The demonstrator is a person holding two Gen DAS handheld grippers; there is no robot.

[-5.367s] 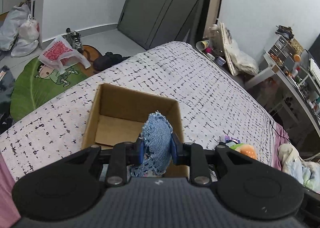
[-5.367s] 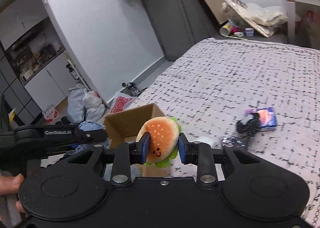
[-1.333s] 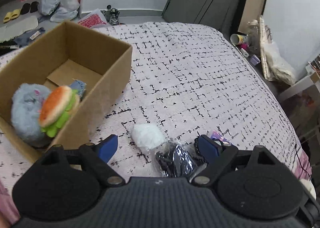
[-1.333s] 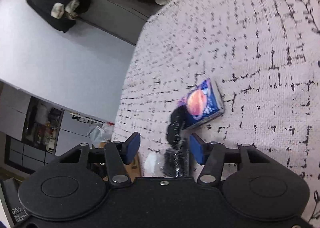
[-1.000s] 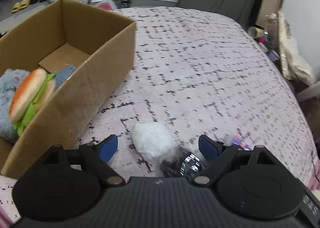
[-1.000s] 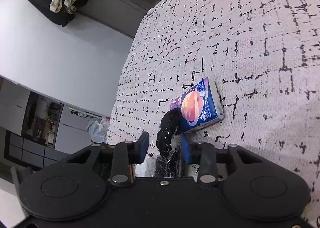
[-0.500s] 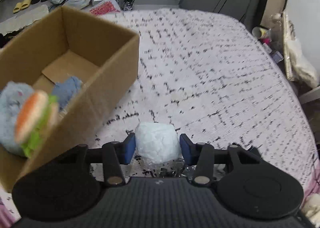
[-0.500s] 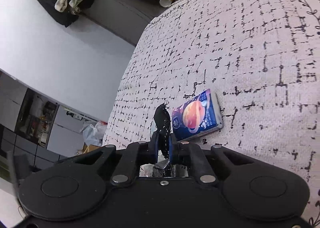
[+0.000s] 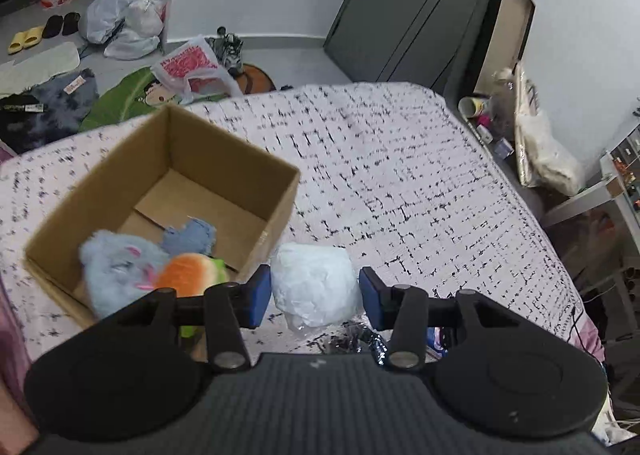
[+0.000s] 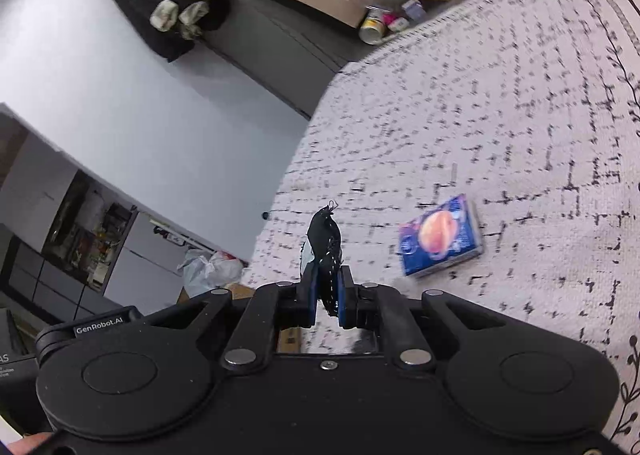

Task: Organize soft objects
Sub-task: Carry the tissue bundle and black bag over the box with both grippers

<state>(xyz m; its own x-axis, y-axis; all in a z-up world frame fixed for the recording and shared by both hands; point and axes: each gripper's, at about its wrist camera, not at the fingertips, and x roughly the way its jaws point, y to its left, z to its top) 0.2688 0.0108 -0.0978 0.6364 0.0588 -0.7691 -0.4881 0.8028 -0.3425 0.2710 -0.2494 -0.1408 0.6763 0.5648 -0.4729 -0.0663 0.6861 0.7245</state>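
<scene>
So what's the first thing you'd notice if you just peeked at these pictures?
Probably the fluffy white bundle between the left gripper's blue fingers, lifted beside the cardboard box where a blue furry toy and a burger plush already sit. Next, the black crinkly thing pinched in the right gripper above the bed, near a little box with an orange planet picture.

"GenRobot.AI" on the left gripper (image 10: 100,329) body
</scene>
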